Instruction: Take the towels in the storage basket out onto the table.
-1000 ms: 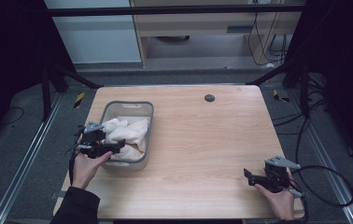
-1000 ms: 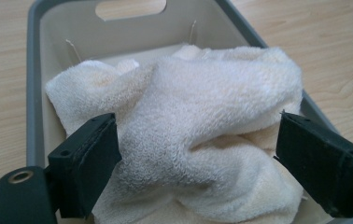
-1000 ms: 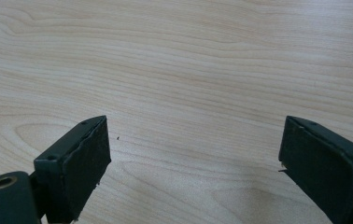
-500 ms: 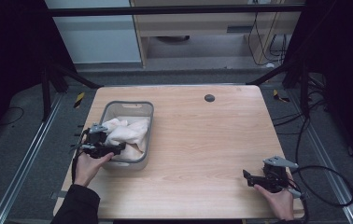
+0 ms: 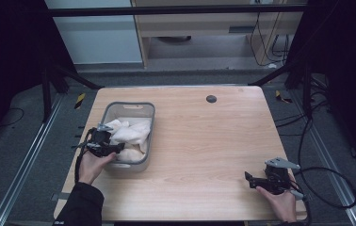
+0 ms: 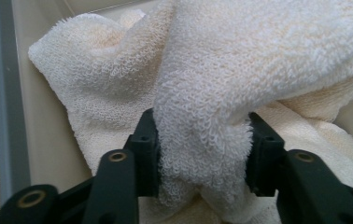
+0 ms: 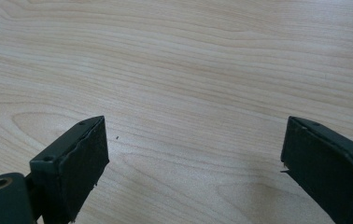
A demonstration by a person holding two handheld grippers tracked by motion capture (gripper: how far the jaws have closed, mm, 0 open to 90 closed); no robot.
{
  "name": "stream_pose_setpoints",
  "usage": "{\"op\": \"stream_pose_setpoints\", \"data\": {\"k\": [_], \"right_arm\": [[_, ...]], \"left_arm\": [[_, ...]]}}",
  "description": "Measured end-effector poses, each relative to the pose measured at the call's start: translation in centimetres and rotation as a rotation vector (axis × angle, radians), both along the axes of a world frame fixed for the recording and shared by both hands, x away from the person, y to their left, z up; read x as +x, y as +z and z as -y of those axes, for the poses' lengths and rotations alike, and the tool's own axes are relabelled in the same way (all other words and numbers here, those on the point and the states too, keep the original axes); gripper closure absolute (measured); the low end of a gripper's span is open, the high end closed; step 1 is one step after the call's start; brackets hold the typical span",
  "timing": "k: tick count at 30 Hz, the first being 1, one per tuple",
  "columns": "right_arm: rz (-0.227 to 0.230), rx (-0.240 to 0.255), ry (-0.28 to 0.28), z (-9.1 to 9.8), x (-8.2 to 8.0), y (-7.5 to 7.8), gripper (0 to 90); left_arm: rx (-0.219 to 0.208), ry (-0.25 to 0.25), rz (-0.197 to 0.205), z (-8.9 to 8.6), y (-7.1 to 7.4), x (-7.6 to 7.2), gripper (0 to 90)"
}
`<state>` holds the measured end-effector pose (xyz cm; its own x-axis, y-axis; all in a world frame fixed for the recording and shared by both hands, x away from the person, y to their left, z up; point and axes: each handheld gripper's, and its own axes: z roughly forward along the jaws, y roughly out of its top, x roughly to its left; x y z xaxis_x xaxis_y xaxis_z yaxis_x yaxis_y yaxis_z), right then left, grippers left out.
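Even overhead light falls on the table [image 5: 204, 141], while the room beyond its edges sinks into darkness. The high view is soft; both gripper views are sharp, with faint shadows.

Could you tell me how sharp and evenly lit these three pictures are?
High view: table evenly lit, surroundings dark, picture soft. Left gripper view: towel loops crisp in the middle, softer toward the top. Right gripper view: wood grain clear, no glare, faint shadow under the jaws.

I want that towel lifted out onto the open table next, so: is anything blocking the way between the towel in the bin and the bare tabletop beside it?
Only the grey bin's own wall. The left gripper is clamped on a fold of the cream towel, its jaws having just been closing. The wooden table beside it lies bare; the right gripper rests open, far off.
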<state>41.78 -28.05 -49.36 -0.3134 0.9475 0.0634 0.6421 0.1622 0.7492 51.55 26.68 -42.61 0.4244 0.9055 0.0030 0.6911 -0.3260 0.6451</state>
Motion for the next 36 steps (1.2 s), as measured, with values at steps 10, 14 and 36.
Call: {"op": "stream_pose_setpoints", "data": {"k": [10,14,36], "right_arm": [[-0.006,-0.002,0.004,0.0,0.0,0.0,7.7],[-0.006,-0.001,0.004,0.0,0.0,0.0,7.7],[-0.008,-0.022,0.006,-0.1,0.1,-0.1,7.8]], "left_arm": [[-0.024,0.0,0.016,-0.1,1.6,-0.6,63.7],[-0.036,0.002,0.041,-0.1,2.8,-0.9,64.0],[-0.1,-0.009,0.134,-0.5,9.0,-2.3,64.9]]}}
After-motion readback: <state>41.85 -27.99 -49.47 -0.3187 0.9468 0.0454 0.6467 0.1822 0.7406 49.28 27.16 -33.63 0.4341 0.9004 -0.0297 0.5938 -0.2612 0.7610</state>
